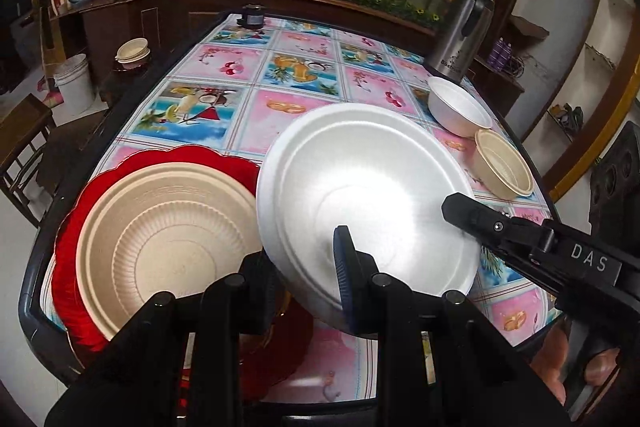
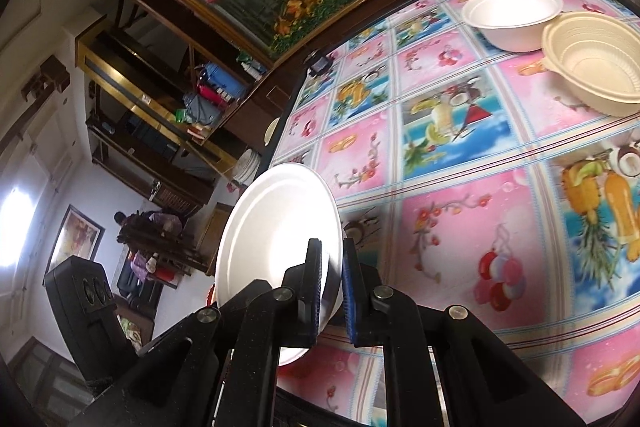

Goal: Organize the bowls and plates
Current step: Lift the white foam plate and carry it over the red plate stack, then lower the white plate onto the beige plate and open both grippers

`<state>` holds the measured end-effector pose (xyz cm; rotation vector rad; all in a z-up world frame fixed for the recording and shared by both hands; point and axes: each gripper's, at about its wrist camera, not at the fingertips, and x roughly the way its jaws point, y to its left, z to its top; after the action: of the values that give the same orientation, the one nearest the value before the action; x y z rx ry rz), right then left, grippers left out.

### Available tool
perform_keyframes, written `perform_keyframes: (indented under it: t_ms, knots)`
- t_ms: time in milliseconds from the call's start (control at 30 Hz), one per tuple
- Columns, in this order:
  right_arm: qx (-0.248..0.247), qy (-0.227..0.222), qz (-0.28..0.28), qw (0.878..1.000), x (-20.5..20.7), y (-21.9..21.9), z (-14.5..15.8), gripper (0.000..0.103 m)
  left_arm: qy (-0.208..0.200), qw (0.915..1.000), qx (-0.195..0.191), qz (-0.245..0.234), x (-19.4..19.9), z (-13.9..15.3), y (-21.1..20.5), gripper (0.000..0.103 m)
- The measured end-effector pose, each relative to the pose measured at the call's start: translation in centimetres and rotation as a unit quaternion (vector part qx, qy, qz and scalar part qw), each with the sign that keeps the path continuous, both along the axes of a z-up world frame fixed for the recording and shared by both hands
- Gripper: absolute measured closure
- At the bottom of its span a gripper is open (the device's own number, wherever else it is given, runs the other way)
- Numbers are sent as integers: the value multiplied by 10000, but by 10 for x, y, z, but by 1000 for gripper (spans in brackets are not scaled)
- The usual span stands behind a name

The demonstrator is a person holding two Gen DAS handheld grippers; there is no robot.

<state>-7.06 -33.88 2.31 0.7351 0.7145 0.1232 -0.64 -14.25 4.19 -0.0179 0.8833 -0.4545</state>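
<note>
- My left gripper (image 1: 316, 279) is clamped on the near rim of the round white foam plate (image 1: 360, 195), one blue-padded finger over the plate's face and the other underneath.
- My right gripper (image 2: 331, 291) pinches the same white foam plate (image 2: 276, 227) at its right rim, jaws nearly together with the thin edge between the pads; in the left wrist view its black finger (image 1: 472, 219) reaches onto the plate from the right.
- The plate is tilted and lifted over the near part of the table (image 1: 248, 75), which wears a pink and blue fruit-print cover.
- Just left of it, at the table's near left corner, a ribbed beige round plate (image 1: 168, 243) lies on a scalloped red plate (image 1: 188, 155).
- Along the right edge sit a white foam bowl (image 1: 456, 107) and a ribbed beige plastic bowl (image 1: 504, 163), touching each other.
- A steel vacuum flask (image 1: 460, 31) stands at the far right corner, just behind the white bowl.
- A small dark round object (image 1: 253, 15) sits at the far edge.
</note>
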Motion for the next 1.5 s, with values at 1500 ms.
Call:
perform_keyframes:
  t_ms: [1500]
  knots:
    - [-167, 224, 961, 9950, 56, 80, -10, 89, -170, 9953, 203, 930, 21, -5, 77, 80]
